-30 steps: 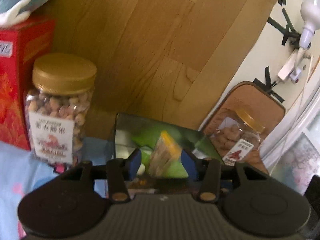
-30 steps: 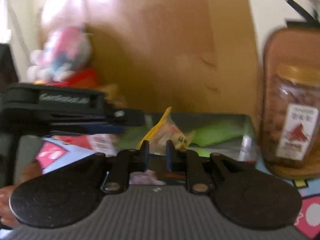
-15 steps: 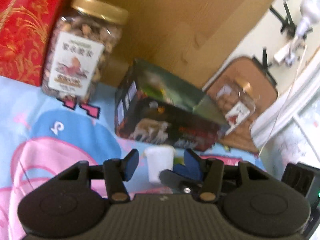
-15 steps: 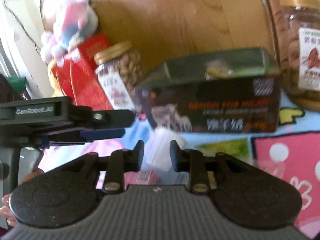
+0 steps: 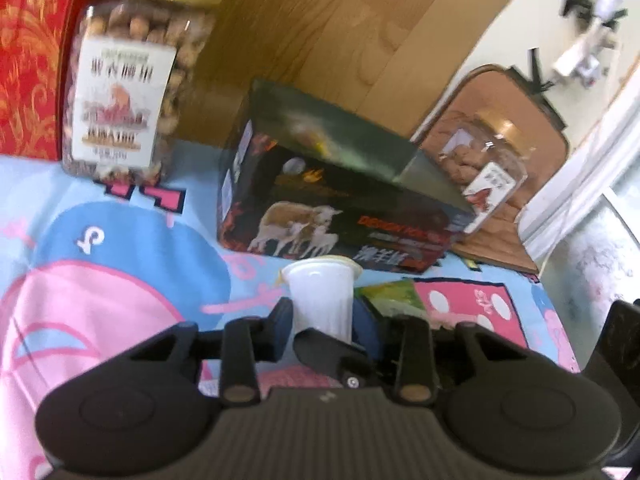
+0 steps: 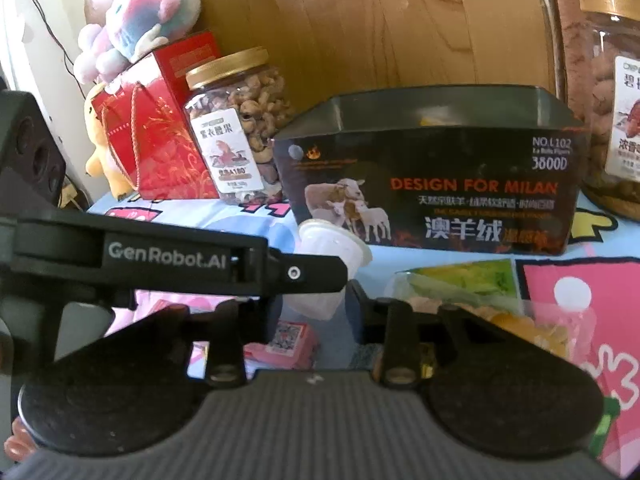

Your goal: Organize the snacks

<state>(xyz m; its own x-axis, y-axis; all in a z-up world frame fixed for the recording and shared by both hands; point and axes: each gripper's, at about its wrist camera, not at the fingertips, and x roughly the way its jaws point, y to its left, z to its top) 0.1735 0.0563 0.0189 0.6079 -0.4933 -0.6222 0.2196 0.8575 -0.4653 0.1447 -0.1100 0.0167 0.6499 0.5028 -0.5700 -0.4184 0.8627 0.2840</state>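
Observation:
A small white plastic cup (image 5: 320,296) lies tilted on the patterned cloth (image 5: 120,260) in front of the dark open-top box (image 5: 340,208). My left gripper (image 5: 322,316) is closing, and its blue pads touch the cup on both sides. My right gripper (image 6: 316,300) crosses it at an angle, with the cup (image 6: 332,248) between its closing jaws and a sliver of gap at the right finger. The left gripper's finger (image 6: 296,272) hides the right gripper's other finger. A right finger (image 5: 328,350) shows in front of the cup.
A gold-lidded nut jar (image 6: 236,128) and a red box (image 6: 160,140) stand left of the dark box (image 6: 432,184), and a second jar (image 6: 612,112) stands to its right. A green snack packet (image 6: 460,276) and a small pink packet (image 6: 288,340) lie nearby. A plush toy (image 6: 136,20) tops the red box.
Both grippers came down from above the dark box's open top to the cloth in front of it. The white cup came between both pairs of jaws, and the left jaws narrowed onto it.

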